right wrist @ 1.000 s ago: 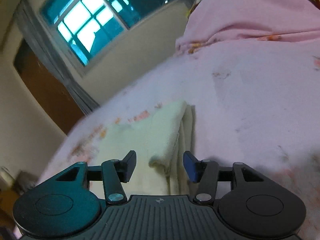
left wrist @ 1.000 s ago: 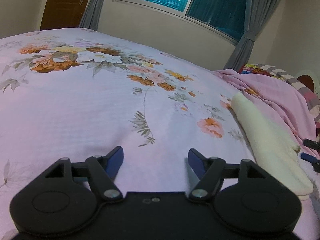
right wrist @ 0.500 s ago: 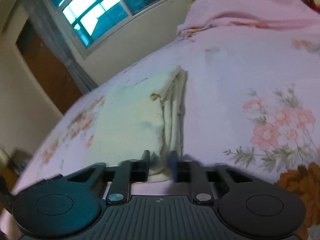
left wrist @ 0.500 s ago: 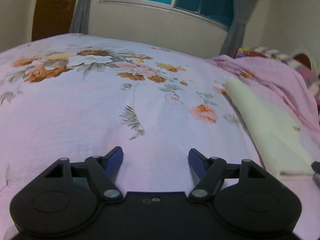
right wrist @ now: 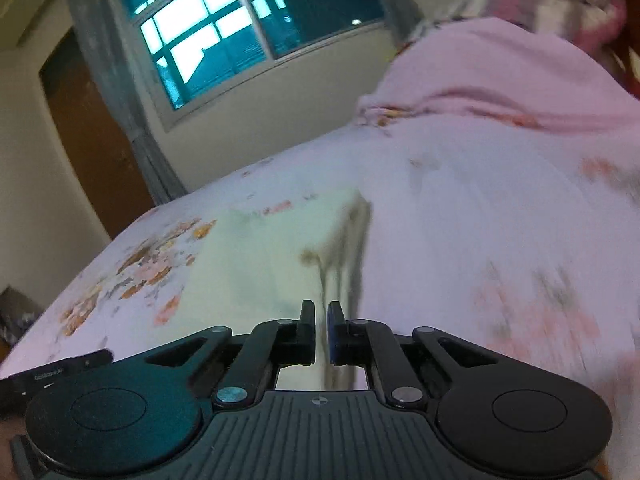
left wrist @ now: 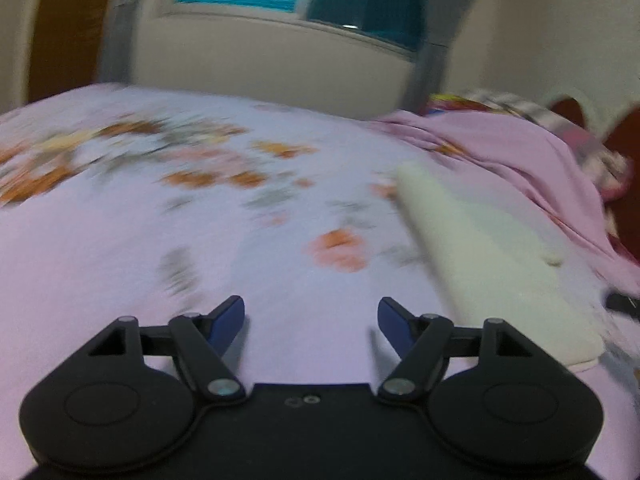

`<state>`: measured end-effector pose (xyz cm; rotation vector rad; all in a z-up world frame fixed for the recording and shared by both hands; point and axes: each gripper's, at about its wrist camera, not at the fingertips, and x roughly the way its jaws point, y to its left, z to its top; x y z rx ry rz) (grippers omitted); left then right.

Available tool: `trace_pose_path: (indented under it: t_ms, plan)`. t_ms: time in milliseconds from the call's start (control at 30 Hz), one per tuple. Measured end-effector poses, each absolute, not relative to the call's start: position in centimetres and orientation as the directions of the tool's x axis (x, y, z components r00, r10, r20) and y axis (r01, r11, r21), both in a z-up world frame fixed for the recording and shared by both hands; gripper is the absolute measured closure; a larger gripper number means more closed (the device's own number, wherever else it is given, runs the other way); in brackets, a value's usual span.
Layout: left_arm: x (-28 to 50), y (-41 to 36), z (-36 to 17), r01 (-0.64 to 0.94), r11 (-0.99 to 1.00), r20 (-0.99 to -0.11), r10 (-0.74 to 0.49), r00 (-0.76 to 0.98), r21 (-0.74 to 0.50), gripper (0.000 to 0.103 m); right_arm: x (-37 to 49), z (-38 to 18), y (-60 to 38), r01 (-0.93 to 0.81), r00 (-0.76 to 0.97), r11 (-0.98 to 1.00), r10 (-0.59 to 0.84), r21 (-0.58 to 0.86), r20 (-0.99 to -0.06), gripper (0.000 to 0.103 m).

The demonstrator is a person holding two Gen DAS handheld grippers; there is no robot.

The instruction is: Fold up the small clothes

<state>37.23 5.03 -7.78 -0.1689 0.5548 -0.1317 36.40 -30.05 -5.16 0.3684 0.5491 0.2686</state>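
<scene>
Left gripper [left wrist: 311,314]: fingers standing wide, nothing between them, hovering over the floral bedsheet [left wrist: 120,248].
Right gripper [right wrist: 321,332]: fingers pinching narrow on the near edge of the cream garment [right wrist: 256,264].
Cream garment: lying folded on the bedsheet, at 3 o'clock of the left gripper (blurred).
Writing: small print on a black piece [right wrist: 60,372] at 9 o'clock, unreadable.
</scene>
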Motion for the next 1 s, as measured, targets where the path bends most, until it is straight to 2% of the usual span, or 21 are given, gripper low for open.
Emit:
trace_pose_path:
  t_ms: [200, 300, 333, 400, 500, 633, 667, 733, 767, 833, 900, 933, 1000]
  plan:
    - [43.4, -1.0, -5.9, 0.2, 0.969, -0.475, -0.246, 0.845, -0.145, 0.03, 44.0, -4.3, -28.0, -0.205, 0.811, 0.928, 0.339, 0.311, -0.477, 0.097]
    - [46.2, -2.6, -6.2, 0.227, 0.964, -0.478, -0.265, 0.838, -0.137, 0.03, 46.5, -4.9, -27.2, -0.269, 0.788, 0.914, 0.39, 0.303, -0.477, 0.097]
    - [47.1, -3.1, -6.8, 0.228, 0.965, -0.492, -0.262, 0.83, -0.13, 0.028, 46.9, -5.5, -26.6, -0.287, 0.782, 0.922, 0.383, 0.261, -0.492, 0.097]
    - [48.7, -3.9, -8.5, 0.226, 0.966, -0.531, -0.259, 0.807, -0.127, 0.026, 48.2, -8.4, -26.5, -0.22, 0.753, 0.961, 0.278, 0.169, -0.596, 0.097]
    - [48.9, -3.6, -8.3, 0.226, 0.964, -0.531, -0.266, 0.805, -0.14, 0.026, 48.6, -10.1, -28.6, -0.115, 0.738, 0.972, 0.22, 0.204, -0.637, 0.094]
    - [47.9, -2.4, -7.3, 0.242, 0.96, -0.492, -0.279, 0.824, -0.139, 0.028, 47.1, -8.9, -30.7, -0.12, 0.797, 0.935, 0.29, 0.333, -0.529, 0.094]
    - [47.6, -2.3, -7.1, 0.235, 0.962, -0.487, -0.272, 0.83, -0.137, 0.028, 47.0, -8.5, -30.8, -0.128, 0.807, 0.921, 0.312, 0.368, -0.501, 0.091]
    - [47.4, -1.9, -7.0, 0.229, 0.961, -0.471, -0.277, 0.838, -0.156, 0.028, 47.0, -7.3, -30.5, -0.158, 0.829, 0.901, 0.343, 0.404, -0.442, 0.066]
    - [47.7, -2.1, -7.1, 0.232, 0.959, -0.476, -0.282, 0.833, -0.163, 0.028, 46.8, -6.7, -29.9, -0.183, 0.842, 0.904, 0.347, 0.386, -0.414, 0.041]
    - [48.1, -2.7, -7.5, 0.232, 0.961, -0.5, -0.276, 0.821, -0.15, 0.028, 46.8, -6.4, -28.4, -0.249, 0.823, 0.907, 0.383, 0.34, -0.419, 0.037]
    - [48.9, -3.7, -8.6, 0.241, 0.964, -0.555, -0.264, 0.789, -0.115, 0.026, 48.2, -8.2, -26.5, -0.23, 0.764, 0.952, 0.306, 0.204, -0.568, 0.047]
    - [49.2, -3.9, -8.7, 0.248, 0.961, -0.569, -0.273, 0.775, -0.124, 0.026, 48.8, -9.5, -26.6, -0.221, 0.74, 0.955, 0.298, 0.2, -0.604, 0.047]
    - [49.6, -3.9, -7.7, 0.234, 0.965, -0.576, -0.258, 0.775, -0.117, 0.026, 49.2, -9.5, -27.8, -0.192, 0.737, 0.941, 0.325, 0.277, -0.593, 0.047]
